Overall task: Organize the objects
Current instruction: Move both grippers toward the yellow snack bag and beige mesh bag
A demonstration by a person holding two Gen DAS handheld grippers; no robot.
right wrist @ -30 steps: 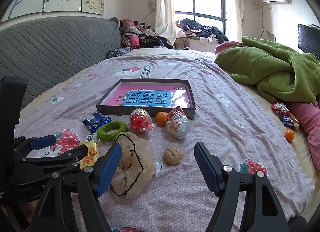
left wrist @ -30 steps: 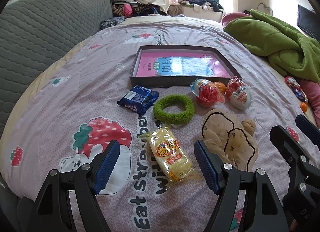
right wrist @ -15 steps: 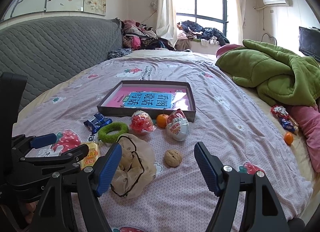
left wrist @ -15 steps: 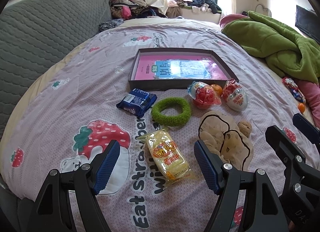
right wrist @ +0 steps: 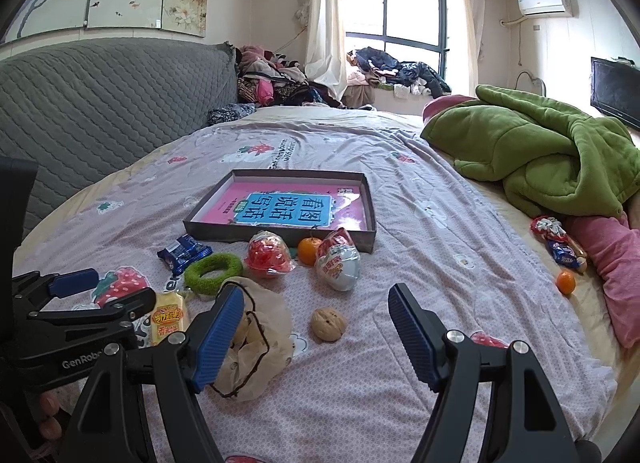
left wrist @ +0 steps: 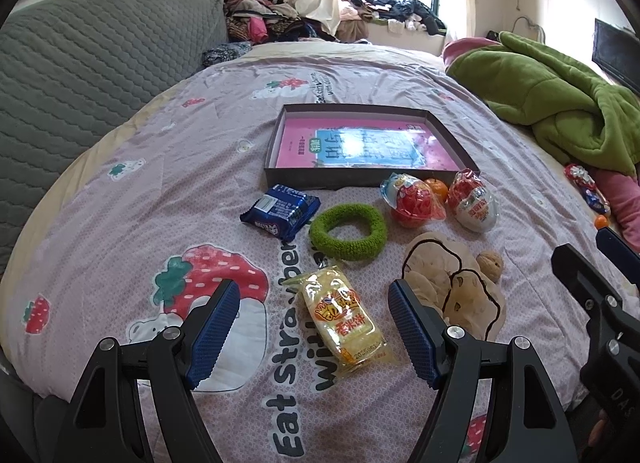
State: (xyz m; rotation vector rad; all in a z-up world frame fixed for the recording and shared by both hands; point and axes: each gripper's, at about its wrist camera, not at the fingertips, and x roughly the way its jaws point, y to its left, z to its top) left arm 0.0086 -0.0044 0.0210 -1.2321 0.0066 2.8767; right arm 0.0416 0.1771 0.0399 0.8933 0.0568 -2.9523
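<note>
Clearly both grippers, left (left wrist: 314, 333) and right (right wrist: 312, 333), gape wide, empty; the rice-cake packet (left wrist: 343, 321) looks light, crinkly, brittle: pinch its long sides.

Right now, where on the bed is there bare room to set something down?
Bare quilt lies right of the walnut, between the egg toy and the stray orange. Another free patch is left of the blue snack packet, toward the grey headboard. It is crowded in front of the tray, around the green ring.
</note>
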